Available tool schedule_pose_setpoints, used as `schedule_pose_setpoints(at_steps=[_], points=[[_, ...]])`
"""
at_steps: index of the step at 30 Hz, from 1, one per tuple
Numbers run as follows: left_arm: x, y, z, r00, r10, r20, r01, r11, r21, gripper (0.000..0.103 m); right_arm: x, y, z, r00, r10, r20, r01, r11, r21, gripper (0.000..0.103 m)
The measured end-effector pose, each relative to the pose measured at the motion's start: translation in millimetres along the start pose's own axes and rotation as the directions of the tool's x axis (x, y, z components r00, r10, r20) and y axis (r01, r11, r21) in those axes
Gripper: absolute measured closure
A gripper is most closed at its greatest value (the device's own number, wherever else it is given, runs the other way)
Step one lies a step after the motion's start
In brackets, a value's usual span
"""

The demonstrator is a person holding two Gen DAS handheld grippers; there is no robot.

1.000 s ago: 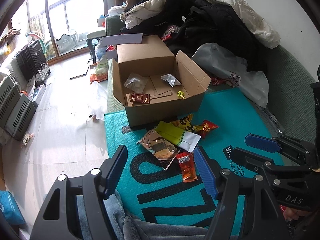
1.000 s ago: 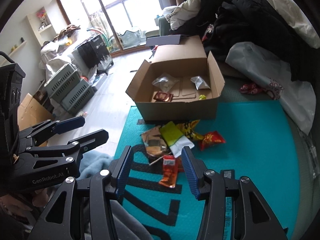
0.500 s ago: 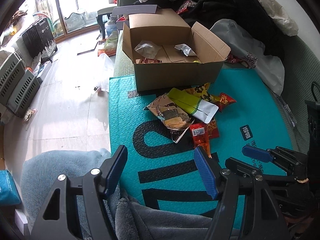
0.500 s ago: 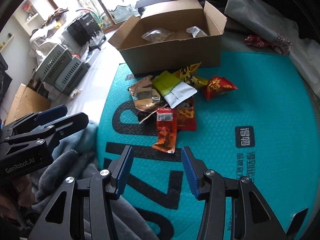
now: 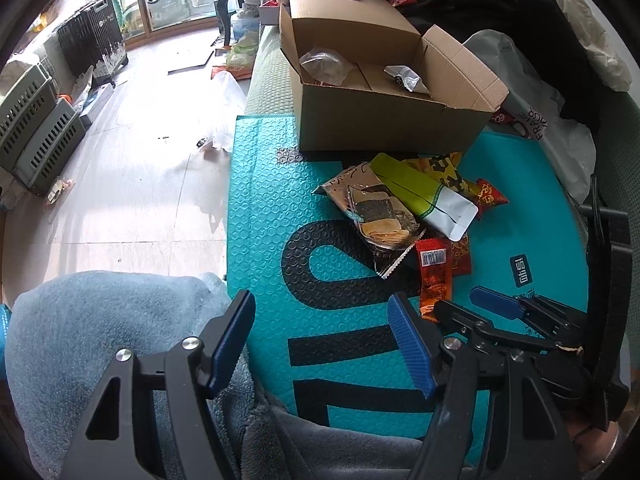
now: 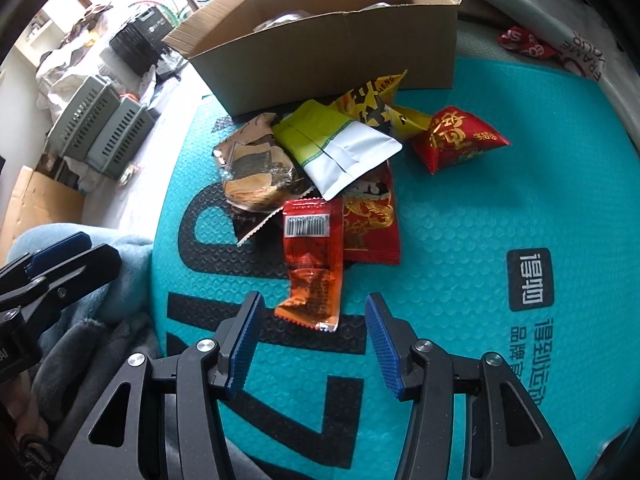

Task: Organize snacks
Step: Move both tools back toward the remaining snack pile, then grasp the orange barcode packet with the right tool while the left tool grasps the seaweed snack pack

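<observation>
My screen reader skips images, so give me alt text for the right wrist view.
The right gripper, jaws opening and empty, points down at an orange-red snack packet at the near edge of a snack pile on a teal mat. An open cardboard box stands behind the pile; the left gripper shows at the left edge.

Living-room clutter around a teal bubble mailer

The teal bubble mailer (image 5: 260, 208) lies flat, printed with large black characters, on a green textured cushion (image 5: 266, 80). A grey-blue fleece blanket (image 5: 92, 320) bunches at its near edge. Two grey slatted crates (image 5: 36, 128) stand side by side on the pale floor (image 5: 140, 184), near a black radiator-like heater (image 5: 90, 42). Dark clothing (image 5: 512, 12) is heaped over a white plastic bag (image 5: 560, 132).
</observation>
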State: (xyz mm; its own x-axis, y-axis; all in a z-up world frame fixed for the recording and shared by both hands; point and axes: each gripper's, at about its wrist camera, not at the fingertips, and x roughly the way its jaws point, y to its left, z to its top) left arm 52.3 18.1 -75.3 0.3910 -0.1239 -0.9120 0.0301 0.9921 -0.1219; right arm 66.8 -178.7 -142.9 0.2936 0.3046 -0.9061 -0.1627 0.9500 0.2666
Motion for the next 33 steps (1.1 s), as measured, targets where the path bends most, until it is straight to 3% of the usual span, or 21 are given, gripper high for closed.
schedule_pose_setpoints(at_steps=[14,18,26,33], points=[[11,6,10,1.0,-0.009,-0.013,0.008,0.999,-0.05,0.035,21,8,15,0.996,-0.091,-0.014,0.091,0.996,-0.021,0.051],[13,3,11,1.0,-0.004,-0.018,0.003,0.999,-0.053,0.035,21,8,13,0.988,-0.155,0.002,0.155,0.987,-0.039,0.069],[17,-8,25,0.999,-0.044,0.0,0.043,0.997,-0.068,0.035,2,-16,11,0.997,-0.077,0.021,0.076,0.997,0.005,0.077],[44,-31,50,0.998,-0.066,-0.003,0.066,0.996,-0.067,0.035,-21,-38,7,0.996,-0.078,0.037,0.077,0.996,0.04,0.077]])
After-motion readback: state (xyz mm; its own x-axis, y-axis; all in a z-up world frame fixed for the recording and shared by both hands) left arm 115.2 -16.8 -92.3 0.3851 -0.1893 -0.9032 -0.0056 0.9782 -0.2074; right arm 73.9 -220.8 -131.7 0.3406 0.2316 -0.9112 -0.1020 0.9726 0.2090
